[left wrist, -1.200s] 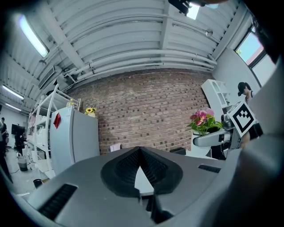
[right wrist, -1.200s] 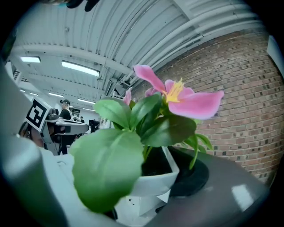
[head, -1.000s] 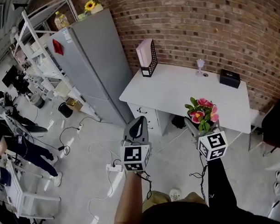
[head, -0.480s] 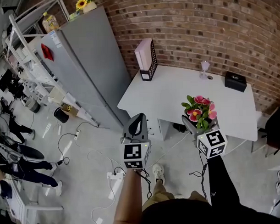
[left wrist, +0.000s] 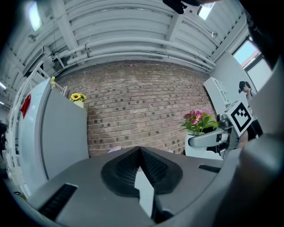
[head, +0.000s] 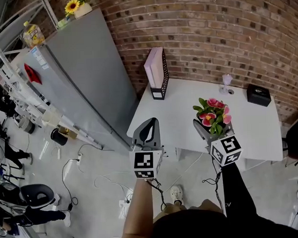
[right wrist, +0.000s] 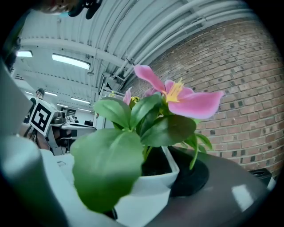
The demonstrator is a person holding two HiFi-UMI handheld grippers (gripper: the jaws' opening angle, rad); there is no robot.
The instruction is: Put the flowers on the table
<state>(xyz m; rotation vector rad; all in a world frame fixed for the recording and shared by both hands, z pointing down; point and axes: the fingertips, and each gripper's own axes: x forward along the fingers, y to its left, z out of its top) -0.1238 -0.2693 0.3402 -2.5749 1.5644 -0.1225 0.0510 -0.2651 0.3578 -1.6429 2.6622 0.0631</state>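
Note:
The flowers (head: 213, 116) are pink blooms with green leaves in a small white pot (right wrist: 151, 188). My right gripper (head: 207, 127) is shut on the pot and holds it upright in the air over the front edge of the white table (head: 183, 107). In the right gripper view the leaves and a pink flower (right wrist: 177, 95) fill the frame. My left gripper (head: 149, 125) hangs beside it, to the left, near the table's front left corner. Its jaws (left wrist: 140, 150) are shut with nothing in them. The left gripper view also shows the flowers (left wrist: 198, 120) at the right.
A tall grey fridge (head: 84, 79) stands left of the table, with a sunflower (head: 73, 5) on top. On the table are a magazine file (head: 157, 74), a small glass (head: 227, 81) and a black box (head: 258, 94). A brick wall (head: 209, 31) runs behind. Cables (head: 112, 183) lie on the floor.
The head view has come closer to the table and fridge. Both grippers now reach the table's front edge, the right one still holding the flowers.

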